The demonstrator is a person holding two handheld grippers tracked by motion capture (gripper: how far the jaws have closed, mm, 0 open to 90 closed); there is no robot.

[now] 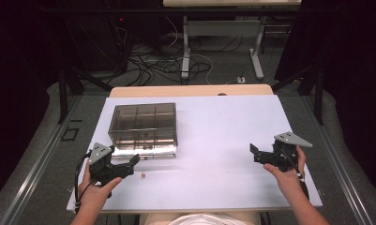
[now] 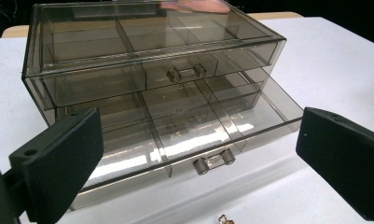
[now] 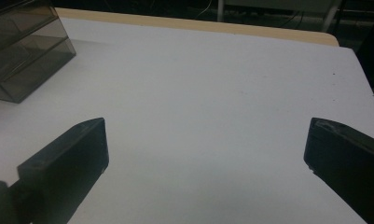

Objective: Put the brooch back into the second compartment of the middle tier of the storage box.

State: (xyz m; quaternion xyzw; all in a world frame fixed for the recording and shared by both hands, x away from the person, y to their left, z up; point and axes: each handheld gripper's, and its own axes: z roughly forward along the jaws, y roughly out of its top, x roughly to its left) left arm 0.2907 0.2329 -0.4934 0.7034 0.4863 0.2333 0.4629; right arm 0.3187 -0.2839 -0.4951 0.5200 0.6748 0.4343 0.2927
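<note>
White tabletop point(image 1: 214, 136) fills the middle of the high view, with a dark floor and cables behind. At its upper left stands a smoky clear drawer box point(image 1: 143, 127), its lower drawer point(image 2: 184, 140) pulled partway out. Below it, at lower left, the left gripper point(image 1: 129, 164) has its jaws spread wide, empty, beside a small ring-like object point(image 1: 143, 176). At right centre, the right gripper point(image 1: 258, 153) is likewise wide and empty.

Clear drawer box point(image 1: 143, 129) on white table point(image 1: 223, 136), left gripper point(image 1: 129, 165) near — right gripper point(image 1: 254, 152) well apart
</note>
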